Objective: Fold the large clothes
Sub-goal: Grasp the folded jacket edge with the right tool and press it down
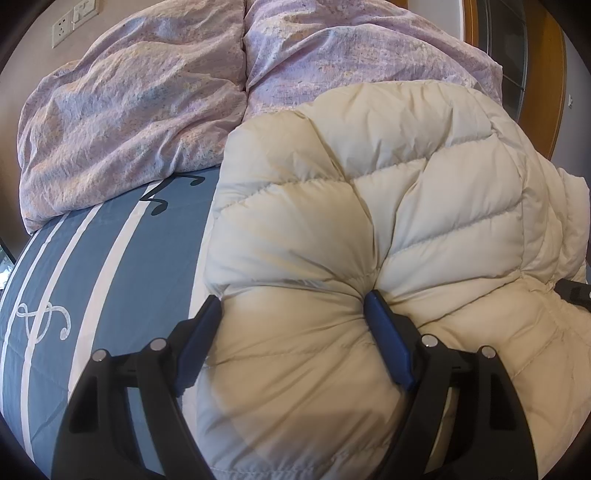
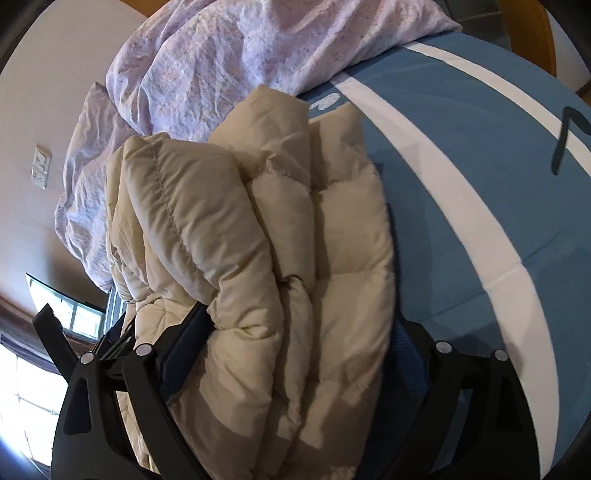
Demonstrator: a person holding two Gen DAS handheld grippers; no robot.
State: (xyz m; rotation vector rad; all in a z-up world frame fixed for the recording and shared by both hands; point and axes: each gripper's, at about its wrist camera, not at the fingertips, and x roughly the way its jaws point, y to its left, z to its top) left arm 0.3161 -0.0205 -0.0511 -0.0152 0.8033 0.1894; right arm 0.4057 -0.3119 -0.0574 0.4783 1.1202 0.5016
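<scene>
A cream quilted down jacket (image 1: 388, 192) lies folded in thick layers on a blue bed sheet (image 1: 110, 266) with white stripes. My left gripper (image 1: 291, 299) is shut on a puffy fold at the jacket's near edge. Its blue pads (image 1: 388, 339) dent the fabric, and creases fan out from the right pad. In the right wrist view the jacket (image 2: 258, 258) is a stacked bundle lying between the widely spread fingers of my right gripper (image 2: 301, 317). This gripper stands open. Its left pad (image 2: 184, 343) is beside the bundle and its right pad is mostly hidden under the overhanging fabric.
A crumpled lilac duvet (image 1: 129, 110) is heaped at the far end of the bed, just behind the jacket (image 2: 221, 55). Bare striped sheet (image 2: 480, 184) stretches right of the bundle. Wall sockets (image 1: 74, 22), wooden furniture (image 1: 557, 74) and a bright window (image 2: 22, 387) border the bed.
</scene>
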